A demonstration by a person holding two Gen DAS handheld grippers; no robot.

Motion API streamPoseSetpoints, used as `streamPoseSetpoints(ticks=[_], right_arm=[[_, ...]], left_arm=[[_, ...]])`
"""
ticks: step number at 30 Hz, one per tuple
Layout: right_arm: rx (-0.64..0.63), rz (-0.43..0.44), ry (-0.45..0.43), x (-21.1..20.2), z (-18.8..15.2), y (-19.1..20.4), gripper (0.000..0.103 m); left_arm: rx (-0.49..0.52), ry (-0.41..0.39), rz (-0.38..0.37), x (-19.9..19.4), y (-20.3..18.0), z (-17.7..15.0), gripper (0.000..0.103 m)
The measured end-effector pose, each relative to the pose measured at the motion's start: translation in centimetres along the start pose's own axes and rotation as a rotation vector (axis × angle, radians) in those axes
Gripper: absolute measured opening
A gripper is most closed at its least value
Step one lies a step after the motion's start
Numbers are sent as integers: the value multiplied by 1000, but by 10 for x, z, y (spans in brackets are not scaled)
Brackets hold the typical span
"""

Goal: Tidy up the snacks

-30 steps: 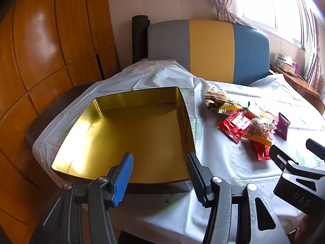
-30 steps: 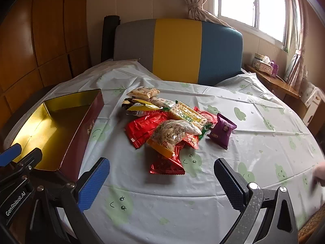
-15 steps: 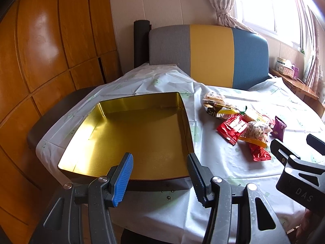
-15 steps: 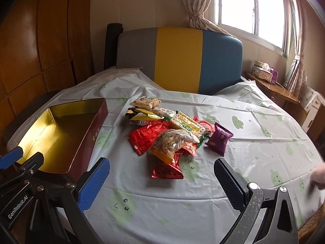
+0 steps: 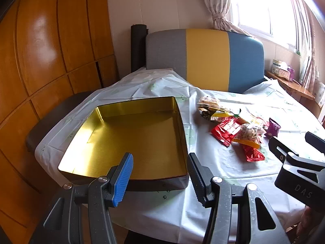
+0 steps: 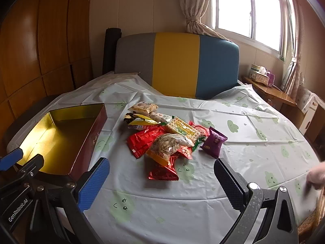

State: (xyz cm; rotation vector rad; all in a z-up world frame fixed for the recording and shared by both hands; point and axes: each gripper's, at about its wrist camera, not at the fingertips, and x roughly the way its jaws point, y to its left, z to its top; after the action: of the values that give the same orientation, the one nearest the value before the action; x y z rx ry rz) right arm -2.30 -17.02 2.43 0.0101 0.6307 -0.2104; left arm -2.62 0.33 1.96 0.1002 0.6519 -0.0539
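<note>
Where cloth point(image 6: 254, 142) lies bare, tin point(image 5: 182, 134) rim beside

I am in a home: beyond my claw stands a desk point(image 6: 254, 126) under a frog-print cloth, a padded headboard point(image 6: 176, 61) behind it, wood panelling point(image 5: 50, 46) left, curtained window point(image 6: 243, 6) right.

Daylight from the blown-out window point(image 6: 245, 10) lights both sharp views, with fisheye bending and dark corners.

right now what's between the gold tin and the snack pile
Only bare tablecloth lies between the gold tin and the snack pile, clearest in the right wrist view.
</note>
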Motion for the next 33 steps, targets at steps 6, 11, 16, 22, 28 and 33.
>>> streamPoseSetpoints(ticks=[6,11,16,22,28,33], right_arm=[[1,-8,-2,-4,1,0,103],[-8,-18,-13,-10,1,1,103],[0,-33,-10,-10,1,-4,103],[3,-30,-4,-6,0,-5,103],[7,-23,7,3,1,-9,103],[9,-21,14,13,6,-17,103]], left_arm=[[0,-1,-16,-3,-1,-1,56],[-6,-1,-37,-4,0,1,56],[12,-2,-58,-5,-5,2,56],[25,3,-71,-4,-8,0,56],[39,12,-78,1,-13,0,56],[56,25,-91,7,-19,1,56]])
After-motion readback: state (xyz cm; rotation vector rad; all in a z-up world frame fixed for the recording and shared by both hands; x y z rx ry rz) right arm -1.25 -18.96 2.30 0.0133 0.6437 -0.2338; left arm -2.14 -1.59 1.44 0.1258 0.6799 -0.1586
